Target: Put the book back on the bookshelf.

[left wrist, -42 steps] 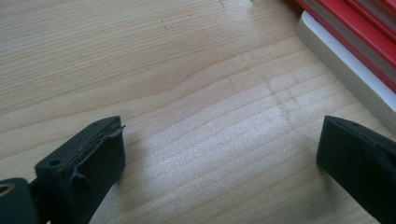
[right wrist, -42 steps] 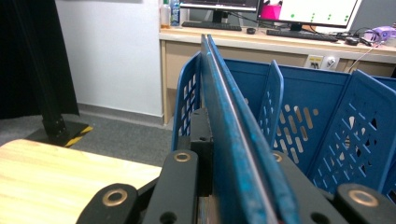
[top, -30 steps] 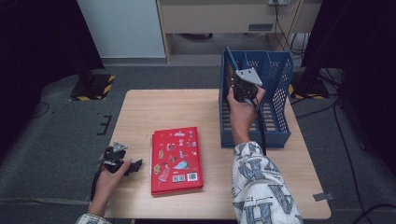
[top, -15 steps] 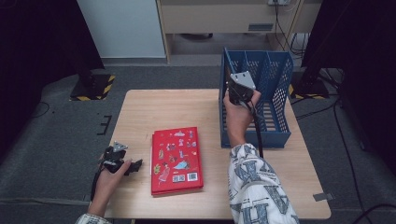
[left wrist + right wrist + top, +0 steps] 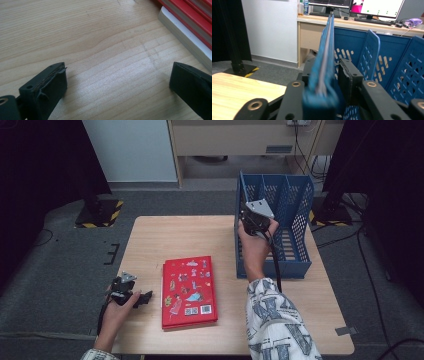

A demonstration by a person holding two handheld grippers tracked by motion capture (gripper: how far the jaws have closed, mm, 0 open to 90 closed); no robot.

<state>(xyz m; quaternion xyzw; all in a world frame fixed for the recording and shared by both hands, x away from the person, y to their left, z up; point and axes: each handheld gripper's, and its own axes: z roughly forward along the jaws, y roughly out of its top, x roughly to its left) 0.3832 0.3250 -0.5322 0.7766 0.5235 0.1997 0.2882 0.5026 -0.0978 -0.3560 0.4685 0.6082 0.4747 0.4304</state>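
Right gripper (image 5: 325,75) pinches the near-left wall of the blue file rack (image 5: 295,265); the blue edge runs up between its jaws. Keep the grip low and square if shifting the rack. Left gripper (image 5: 117,82) rests spread on the table (image 5: 82,32), red books (image 5: 190,17) just ahead-right. Rack's interior is partly blurred.

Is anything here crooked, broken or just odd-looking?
Nothing looks broken or spilled. The red book lies flat, slightly askew to the table edge. The right gripper straddles the left wall of the blue file rack, apparently steadying it.
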